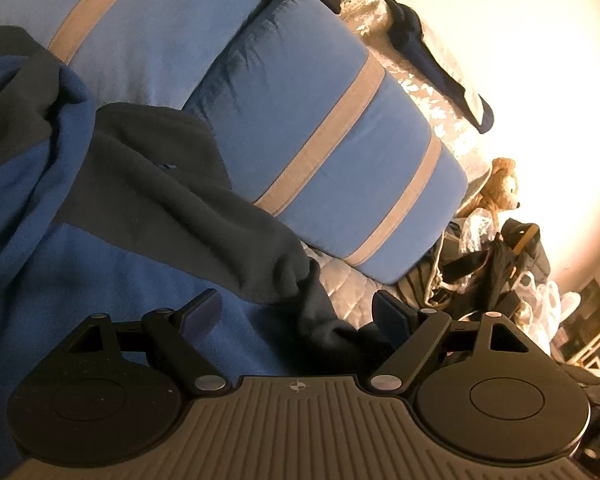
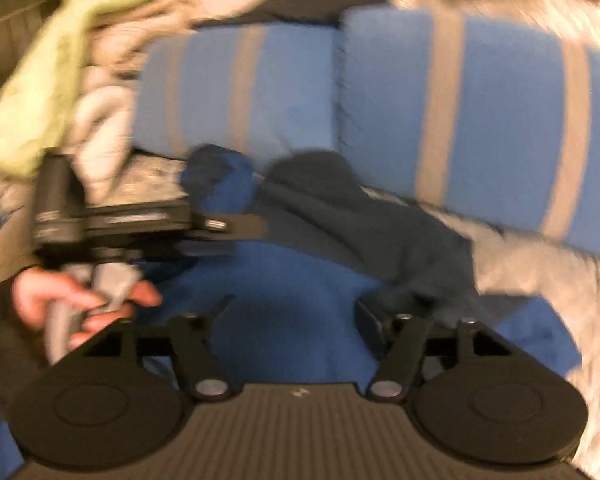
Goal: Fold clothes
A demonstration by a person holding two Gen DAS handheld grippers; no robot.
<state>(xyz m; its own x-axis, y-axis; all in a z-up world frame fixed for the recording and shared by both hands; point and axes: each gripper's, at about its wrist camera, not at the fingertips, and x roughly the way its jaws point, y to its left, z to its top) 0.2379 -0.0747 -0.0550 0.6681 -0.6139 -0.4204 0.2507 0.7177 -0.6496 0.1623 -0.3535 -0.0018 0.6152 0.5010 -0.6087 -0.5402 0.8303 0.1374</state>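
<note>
My left tongs (image 1: 296,316) hang wide open over the blue and dark grey fleece garment (image 1: 112,216), which lies rumpled on the bed with its dark sleeve (image 1: 228,216) trailing toward the bed's right edge, where the quilted cover (image 1: 348,284) shows. Nothing sits between the pads; the sleeve cuff lies just beside the right pad without being pinched. Behind the fleece, two blue pillows with grey stripes (image 1: 340,132) rest along the head of the bed, and a soft toy (image 1: 504,184) sits past the bed's far right corner.

In the right wrist view, blurred by motion, I see my left hand (image 2: 80,304) around its handle at the left, then the blue body of the fleece in the middle, then the dark sleeve draped to the right. My right tongs (image 2: 296,316) also stand open and grip nothing; the sleeve end lies near the right pad.

I judge the step to be laying the garment flat before any fold. To do it well I should take the sleeve at its cuff with the right tongs, hold the blue body near the bed's left side with the left, and draw the cloth taut so the creases near the pillows smooth out.
</note>
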